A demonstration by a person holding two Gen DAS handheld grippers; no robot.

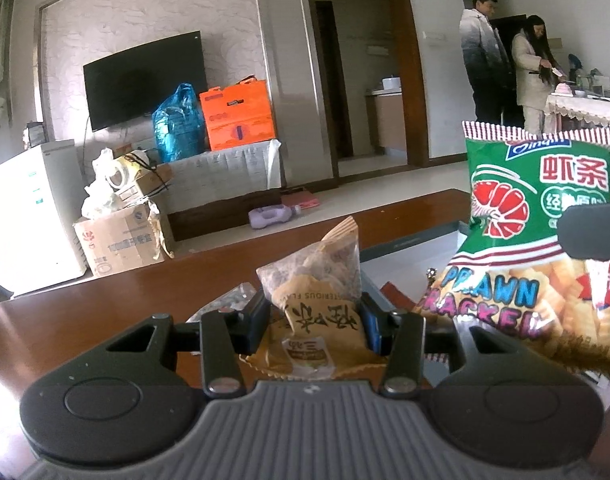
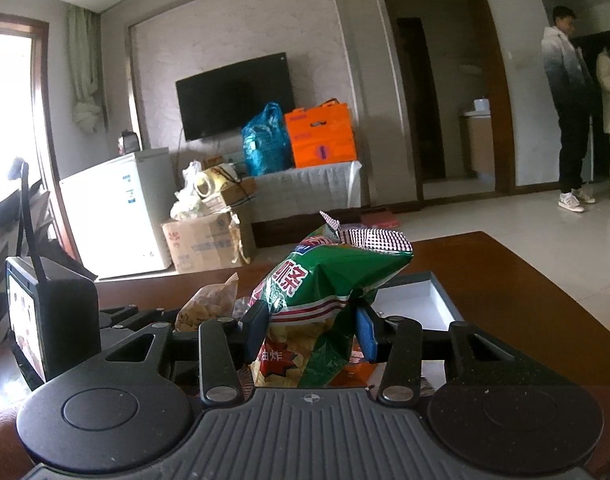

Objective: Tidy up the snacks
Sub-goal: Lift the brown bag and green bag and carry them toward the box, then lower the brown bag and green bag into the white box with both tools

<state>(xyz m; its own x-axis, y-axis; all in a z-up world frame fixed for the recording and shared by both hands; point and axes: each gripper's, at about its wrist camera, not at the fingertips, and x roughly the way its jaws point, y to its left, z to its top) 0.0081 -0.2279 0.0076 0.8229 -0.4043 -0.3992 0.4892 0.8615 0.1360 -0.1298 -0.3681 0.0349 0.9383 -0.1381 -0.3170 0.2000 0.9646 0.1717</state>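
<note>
My left gripper (image 1: 313, 320) is shut on a small tan snack packet (image 1: 317, 296) with a clear top, held above the brown table (image 1: 105, 316). My right gripper (image 2: 311, 324) is shut on a green prawn cracker bag (image 2: 325, 280), held upright above the table. The same bag fills the right of the left wrist view (image 1: 537, 240). The tan packet shows to the left in the right wrist view (image 2: 209, 304), with the left gripper's body (image 2: 53, 320) beside it. A shallow box with a white inside (image 2: 413, 300) lies on the table behind the bag.
A small clear packet (image 1: 229, 300) lies on the table left of my left fingers. Beyond the table are a white fridge (image 2: 117, 216), cardboard boxes (image 2: 205, 240), a TV (image 2: 233, 96) and two people (image 2: 573, 92) at the far right.
</note>
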